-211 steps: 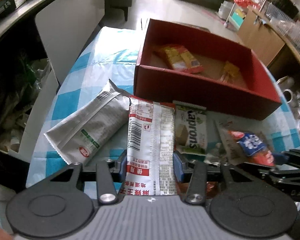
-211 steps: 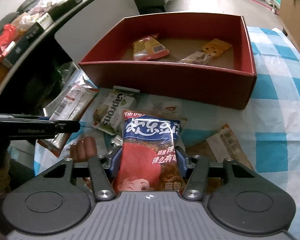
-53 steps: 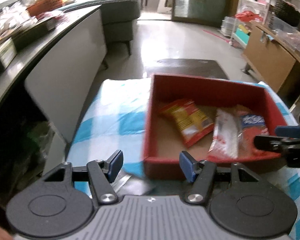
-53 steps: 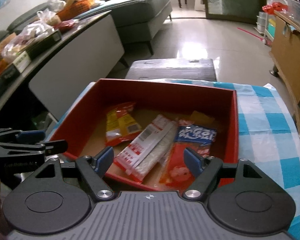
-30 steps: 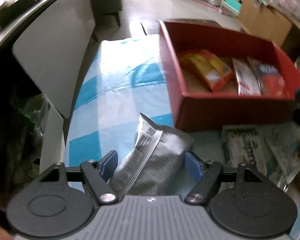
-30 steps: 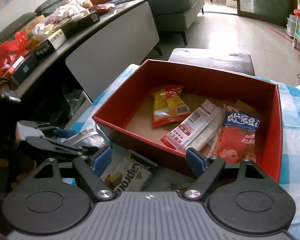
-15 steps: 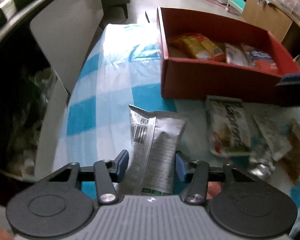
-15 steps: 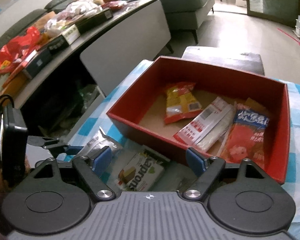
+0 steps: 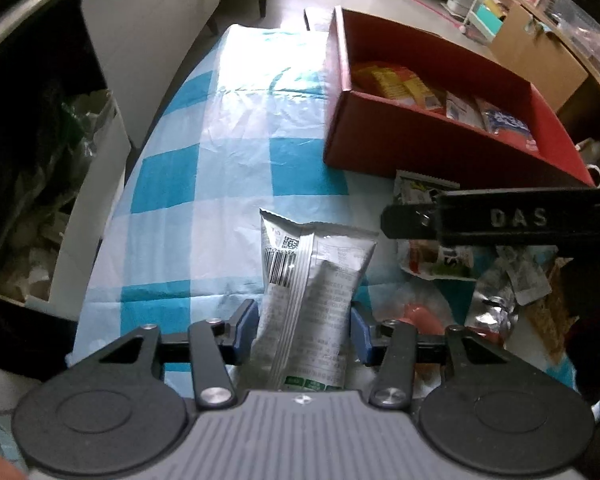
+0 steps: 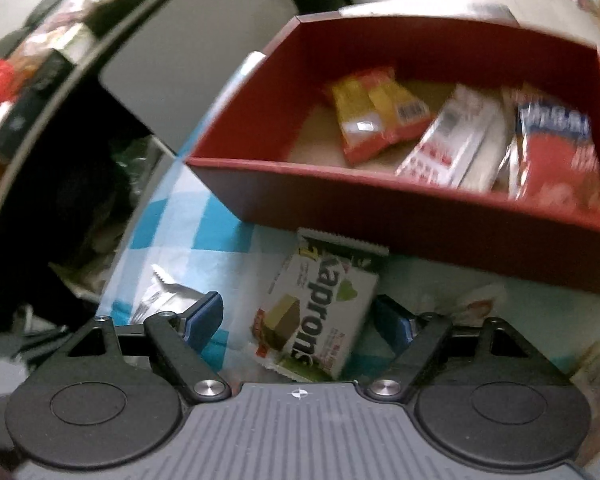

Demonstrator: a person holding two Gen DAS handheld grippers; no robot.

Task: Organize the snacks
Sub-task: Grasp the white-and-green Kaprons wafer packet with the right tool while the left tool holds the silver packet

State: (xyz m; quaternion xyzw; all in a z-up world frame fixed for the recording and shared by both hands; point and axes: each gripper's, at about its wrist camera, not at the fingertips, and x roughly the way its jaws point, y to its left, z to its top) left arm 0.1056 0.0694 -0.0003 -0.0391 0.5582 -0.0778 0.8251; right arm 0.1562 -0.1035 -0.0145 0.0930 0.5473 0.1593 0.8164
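The left gripper is clenched on a silver snack packet that lies on the checked tabletop. The right gripper is spread wide — a green-and-white wafer pack lies between its fingers, untouched. Beyond both stands the red box, holding a yellow-red packet, a white-red bar and a red-blue bag.
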